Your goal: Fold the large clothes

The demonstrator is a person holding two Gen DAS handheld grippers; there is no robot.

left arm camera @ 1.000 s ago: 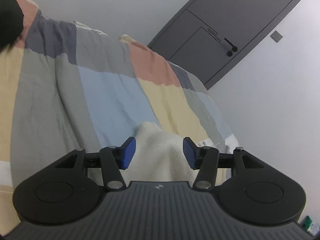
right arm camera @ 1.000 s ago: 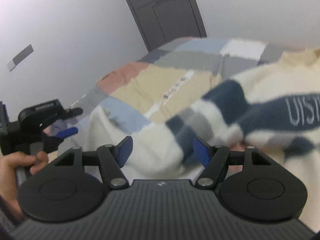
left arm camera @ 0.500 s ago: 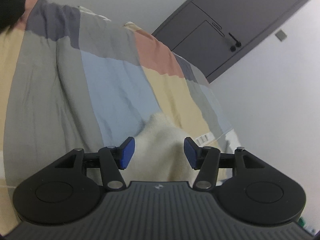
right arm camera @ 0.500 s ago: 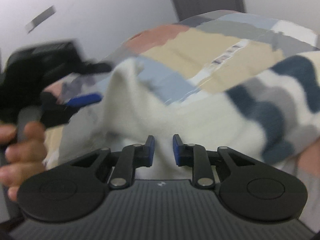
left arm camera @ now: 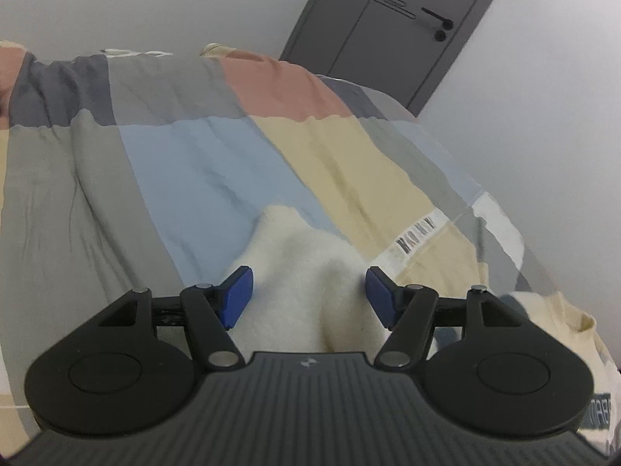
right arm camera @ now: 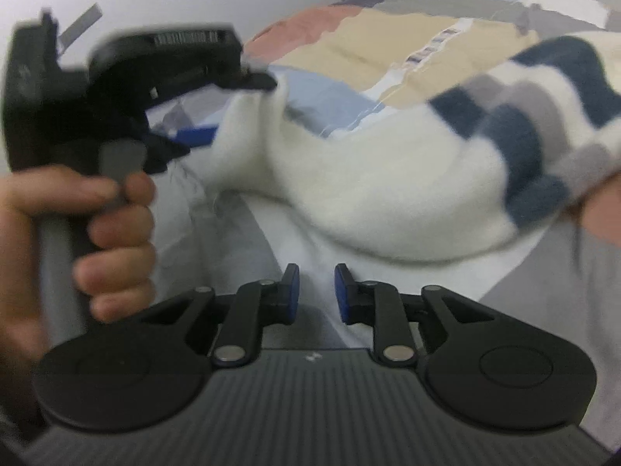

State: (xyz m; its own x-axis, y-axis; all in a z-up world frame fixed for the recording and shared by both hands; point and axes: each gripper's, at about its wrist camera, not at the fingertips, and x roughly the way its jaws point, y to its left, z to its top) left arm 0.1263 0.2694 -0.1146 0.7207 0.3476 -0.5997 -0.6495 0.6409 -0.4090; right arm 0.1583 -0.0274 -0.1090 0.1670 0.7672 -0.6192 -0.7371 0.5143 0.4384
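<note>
While the sweater (right arm camera: 372, 194) lies bunched on the bed (left arm camera: 186, 163), I judge the step in hand to be taking hold of its cream edge to lay it flat for folding. My left gripper (left arm camera: 306, 291) has its jaws well apart and they have just been opening; a hump of cream knit sits between the blue pads (left arm camera: 235, 297) without either pad pressing it, so nothing is held there. My right gripper (right arm camera: 316, 295) has just been closing to a narrow gap; only pale cloth shows behind that gap, and I cannot tell whether it grips any fabric. To do this well, I should seat the left jaws over a single layer at the hem, not the whole bunch, and keep both grips level so the edge pulls straight. Left wrist view shows the patchwork quilt (left arm camera: 349, 163), the grey door (left arm camera: 392, 27) and the cream hump close up, but none of the striped part. Right wrist view alone shows the navy and grey stripes, the left gripper (right arm camera: 229, 105) from the side with my hand (right arm camera: 97, 240) on its handle, and its upper finger touching the knit.
</note>
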